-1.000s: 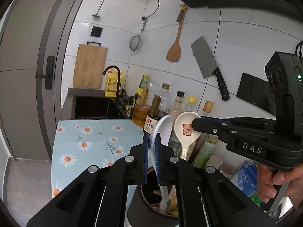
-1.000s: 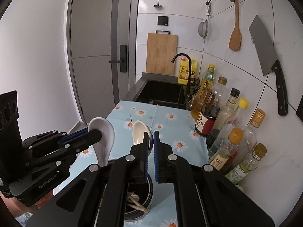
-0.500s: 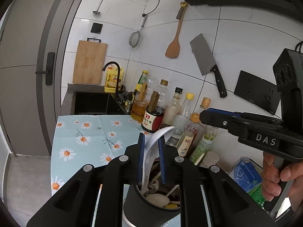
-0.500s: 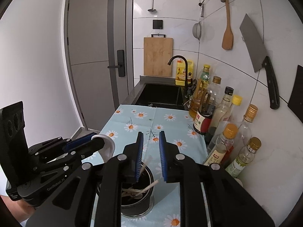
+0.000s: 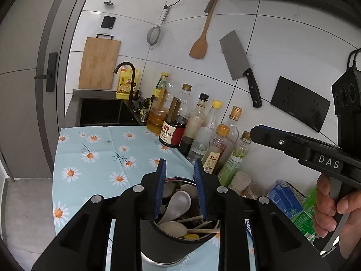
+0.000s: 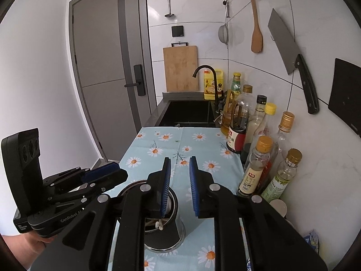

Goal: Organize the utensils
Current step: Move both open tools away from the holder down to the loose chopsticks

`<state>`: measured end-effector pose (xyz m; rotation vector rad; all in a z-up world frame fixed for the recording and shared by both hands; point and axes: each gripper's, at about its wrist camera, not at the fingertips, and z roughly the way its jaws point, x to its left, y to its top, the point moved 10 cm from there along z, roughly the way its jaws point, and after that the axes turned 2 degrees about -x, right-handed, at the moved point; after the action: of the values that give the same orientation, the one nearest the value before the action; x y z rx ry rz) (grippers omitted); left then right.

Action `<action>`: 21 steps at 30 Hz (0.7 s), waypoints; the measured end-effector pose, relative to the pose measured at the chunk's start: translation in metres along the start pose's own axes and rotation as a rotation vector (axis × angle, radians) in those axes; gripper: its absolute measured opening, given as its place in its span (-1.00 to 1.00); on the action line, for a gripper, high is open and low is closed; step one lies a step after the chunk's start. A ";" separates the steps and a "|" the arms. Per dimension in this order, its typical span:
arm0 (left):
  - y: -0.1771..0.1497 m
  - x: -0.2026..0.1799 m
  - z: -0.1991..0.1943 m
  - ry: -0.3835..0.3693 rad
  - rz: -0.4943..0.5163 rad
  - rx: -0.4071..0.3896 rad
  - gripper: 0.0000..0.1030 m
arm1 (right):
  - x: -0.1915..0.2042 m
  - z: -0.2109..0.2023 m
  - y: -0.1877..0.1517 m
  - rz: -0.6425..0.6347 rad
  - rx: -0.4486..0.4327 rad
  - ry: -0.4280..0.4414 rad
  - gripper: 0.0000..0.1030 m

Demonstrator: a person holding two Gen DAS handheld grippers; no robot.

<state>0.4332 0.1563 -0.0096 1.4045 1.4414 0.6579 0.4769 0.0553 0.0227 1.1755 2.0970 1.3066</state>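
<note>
Left wrist view: our left gripper (image 5: 179, 181) hangs just above the black holder (image 5: 171, 241), jaws apart and empty. White spoons (image 5: 178, 203) and wooden utensils lie inside the holder, so we judge the sorting largely done. Our right gripper (image 6: 179, 185) also gapes empty. Bottles (image 5: 214, 149) crowd beyond the holder; the daisy cloth (image 5: 94, 158) offers free room.

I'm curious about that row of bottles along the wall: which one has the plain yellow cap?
The tall clear bottle in the middle of the row. Its cap is bright plain yellow; its neighbours wear gold or black caps, and the dark soy sauce bottle has a red label.
</note>
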 end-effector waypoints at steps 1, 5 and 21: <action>0.000 -0.001 -0.001 0.001 -0.001 0.000 -0.52 | 0.000 -0.002 0.000 0.002 -0.002 0.002 -0.65; -0.001 -0.004 -0.008 0.005 0.000 0.000 -0.52 | 0.000 -0.010 -0.003 0.008 -0.007 0.008 -0.64; -0.042 -0.016 -0.060 0.044 -0.012 0.036 -0.52 | 0.001 -0.042 -0.053 0.080 0.060 0.070 -0.64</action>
<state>0.3593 0.1482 -0.0198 1.4158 1.5022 0.6618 0.4239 0.0228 -0.0035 1.2676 2.1733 1.3469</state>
